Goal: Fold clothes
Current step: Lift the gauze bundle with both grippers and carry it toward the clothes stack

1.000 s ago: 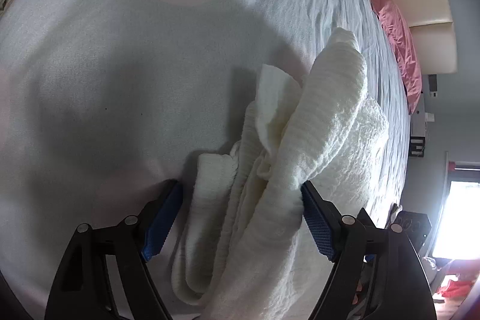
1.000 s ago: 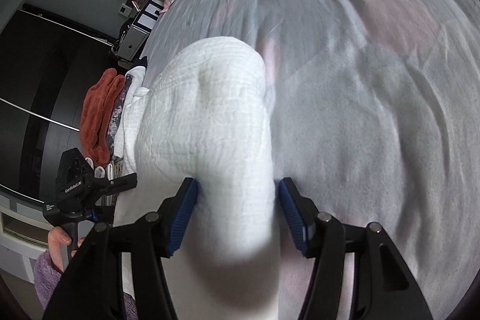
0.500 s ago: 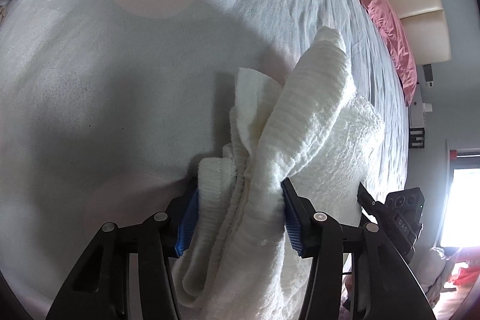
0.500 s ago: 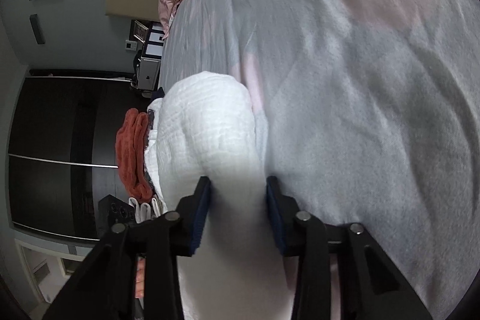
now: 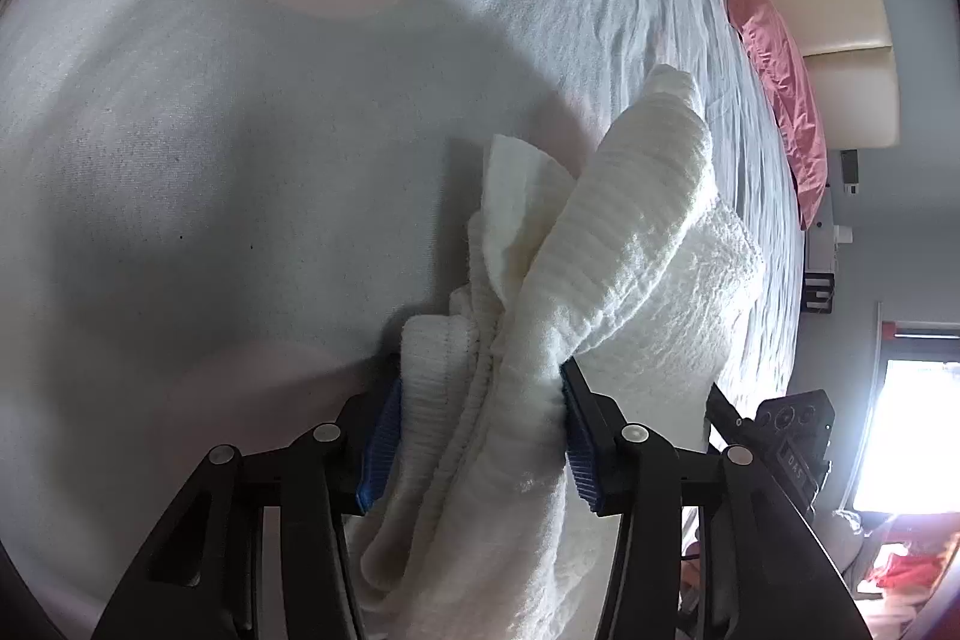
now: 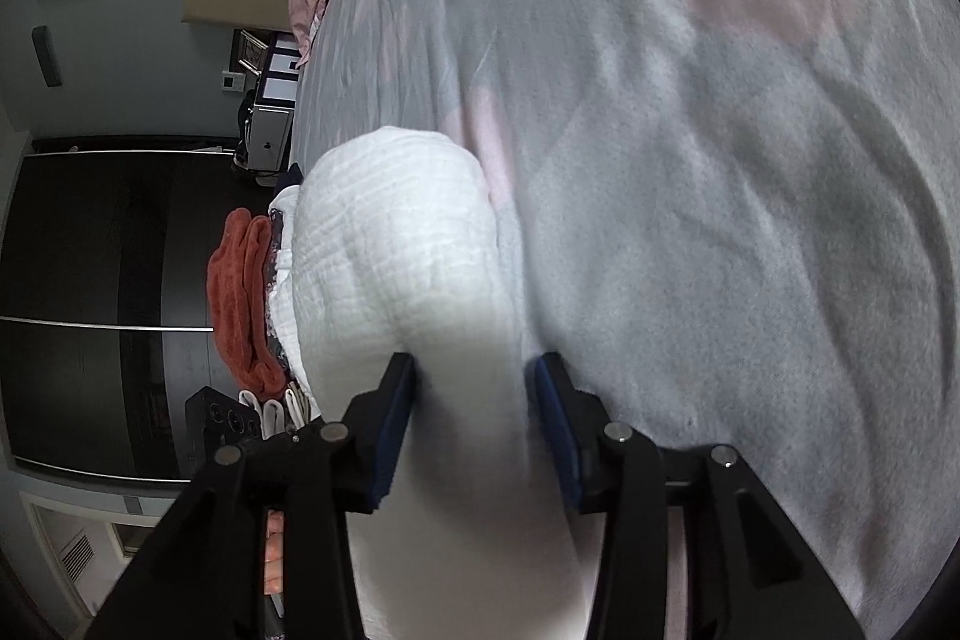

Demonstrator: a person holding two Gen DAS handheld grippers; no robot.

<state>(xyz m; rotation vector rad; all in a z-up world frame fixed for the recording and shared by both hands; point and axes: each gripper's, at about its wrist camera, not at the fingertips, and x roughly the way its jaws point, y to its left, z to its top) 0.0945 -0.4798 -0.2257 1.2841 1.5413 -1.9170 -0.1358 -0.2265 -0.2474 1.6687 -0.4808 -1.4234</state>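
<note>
Both the left gripper [image 5: 480, 430] and the right gripper [image 6: 474, 418] have their fingers clamped on the bunched white garment [image 5: 606, 274], held above the grey bed [image 5: 240, 160].

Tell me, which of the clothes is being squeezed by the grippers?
The white garment. Both the left gripper and the right gripper clamp it, while the orange clothes lie untouched in the pile beside it.

Black claw [image 5: 480, 436], blue ribbed pads [image 5: 379, 451], silver screws.

Pink pillow [image 5: 780, 58], beige headboard [image 5: 840, 10]
</note>
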